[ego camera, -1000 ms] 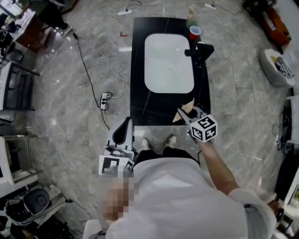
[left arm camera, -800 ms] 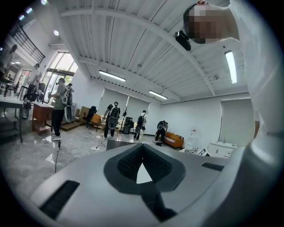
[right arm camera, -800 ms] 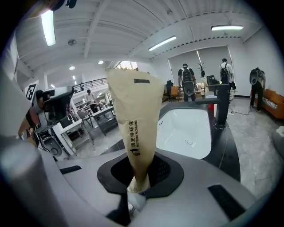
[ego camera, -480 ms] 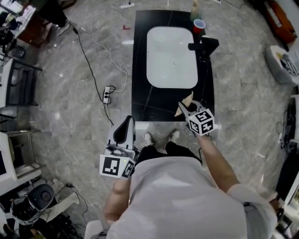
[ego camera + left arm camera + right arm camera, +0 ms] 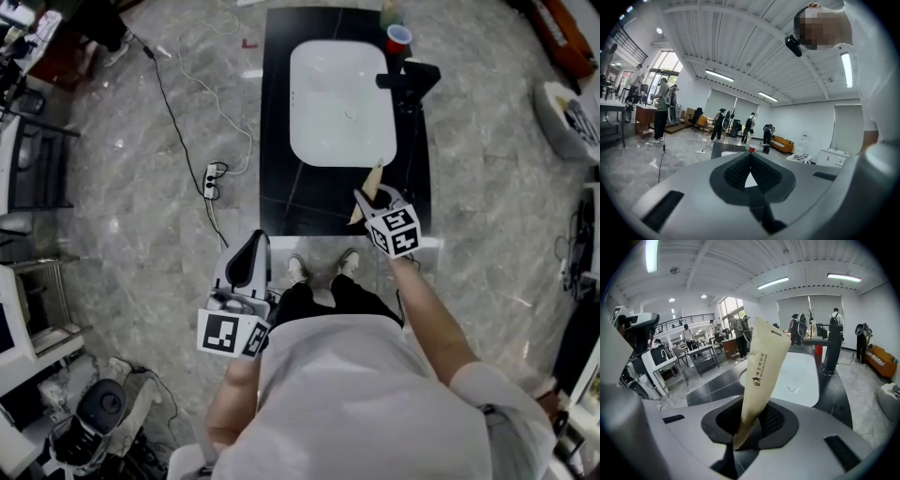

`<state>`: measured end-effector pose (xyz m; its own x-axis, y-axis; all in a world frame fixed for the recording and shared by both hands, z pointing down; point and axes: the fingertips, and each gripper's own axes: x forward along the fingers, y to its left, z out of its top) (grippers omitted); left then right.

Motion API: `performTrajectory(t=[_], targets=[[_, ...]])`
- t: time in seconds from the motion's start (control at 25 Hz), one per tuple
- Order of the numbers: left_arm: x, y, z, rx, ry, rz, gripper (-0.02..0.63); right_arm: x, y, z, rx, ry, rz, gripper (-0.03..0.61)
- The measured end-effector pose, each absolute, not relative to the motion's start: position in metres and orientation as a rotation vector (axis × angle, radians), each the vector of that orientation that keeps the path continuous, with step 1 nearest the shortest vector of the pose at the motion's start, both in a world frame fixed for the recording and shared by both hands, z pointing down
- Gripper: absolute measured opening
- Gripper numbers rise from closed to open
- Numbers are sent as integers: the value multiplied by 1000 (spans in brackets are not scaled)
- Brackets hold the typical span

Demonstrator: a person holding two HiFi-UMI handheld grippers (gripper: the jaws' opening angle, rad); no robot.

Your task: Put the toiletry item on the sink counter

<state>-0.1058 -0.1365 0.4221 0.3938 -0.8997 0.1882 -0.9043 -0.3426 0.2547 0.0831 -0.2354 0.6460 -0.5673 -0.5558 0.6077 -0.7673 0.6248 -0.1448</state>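
Observation:
The toiletry item is a tan paper packet (image 5: 368, 184) with dark print (image 5: 765, 363), standing up tilted between the pads of my right gripper (image 5: 366, 199). Those jaws are opening, and the packet's lower end still sits pinched between them (image 5: 751, 422). The gripper hovers over the near right part of the black sink counter (image 5: 281, 202), just in front of the white basin (image 5: 342, 103). My left gripper (image 5: 246, 267) hangs low at the person's left side, away from the counter, with its pads together and nothing between them (image 5: 750, 171).
A black faucet (image 5: 408, 80) and a red cup (image 5: 398, 37) stand on the counter's right far side. A power strip (image 5: 213, 178) and cables lie on the floor to the left. The person's feet (image 5: 298, 268) are at the counter's near edge.
My right gripper has carried the packet forward, from the counter's near edge to just in front of the basin. The left gripper has stayed put.

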Motion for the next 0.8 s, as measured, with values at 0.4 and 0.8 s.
performTrajectory(t=[0.4,0.8], targets=[[-111,-138,426,2349,-1553,-22,3,85,-233,675,1069,-2206,612,146],[-135,-131,428,2332,-1564,-99,3,84,-236,672,1106,-2129,598,222]])
